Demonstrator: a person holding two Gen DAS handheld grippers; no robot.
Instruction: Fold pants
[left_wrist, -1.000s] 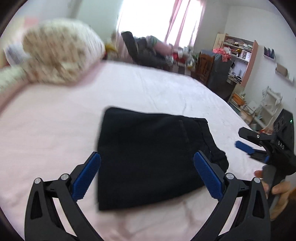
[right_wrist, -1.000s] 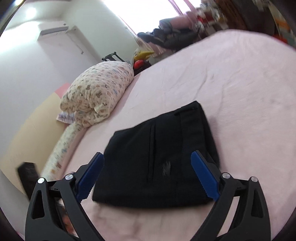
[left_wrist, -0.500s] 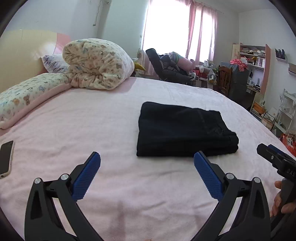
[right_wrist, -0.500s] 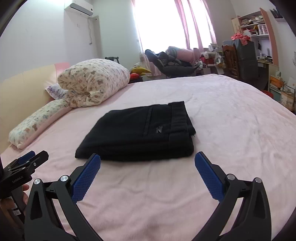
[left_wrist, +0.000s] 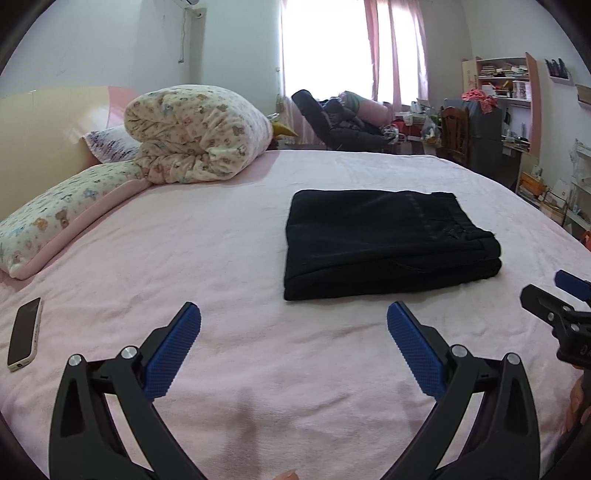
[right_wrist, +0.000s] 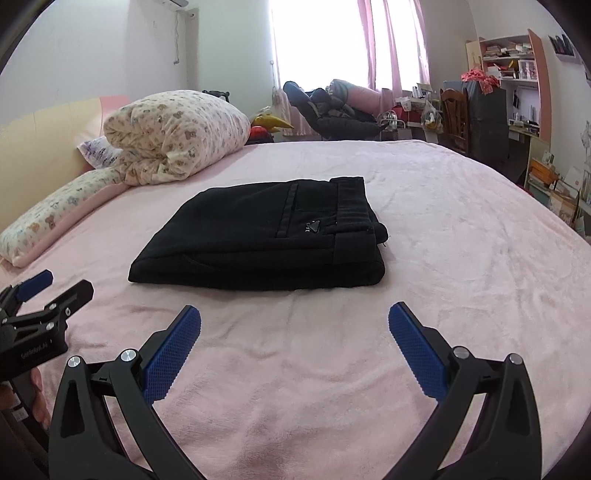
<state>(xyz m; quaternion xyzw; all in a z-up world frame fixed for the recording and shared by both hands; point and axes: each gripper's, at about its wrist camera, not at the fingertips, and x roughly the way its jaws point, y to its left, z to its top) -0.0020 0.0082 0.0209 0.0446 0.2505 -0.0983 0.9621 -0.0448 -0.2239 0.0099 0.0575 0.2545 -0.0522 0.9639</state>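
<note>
Black pants (left_wrist: 384, 240) lie folded into a flat rectangle on the pink bed (left_wrist: 229, 266), the waistband and a small logo on top at the right end (right_wrist: 314, 227). My left gripper (left_wrist: 293, 314) stands open and empty, short of the pants' near edge, and it also shows at the left edge of the right wrist view (right_wrist: 44, 295). My right gripper (right_wrist: 294, 314) is open and empty too, a little back from the pants (right_wrist: 266, 236), and is seen from the left wrist view at the right edge (left_wrist: 554, 299).
A rolled patterned quilt (left_wrist: 199, 136) and a long pillow (left_wrist: 62, 218) lie at the head of the bed. A phone (left_wrist: 24, 332) rests on the blanket at the left. A chair with clothes (left_wrist: 340, 122), a desk and shelves (left_wrist: 506, 103) stand beyond the bed.
Both grippers have pulled back and lowered away from the folded pants, from hovering over them to standing short of their near edge. The pants have not moved.
</note>
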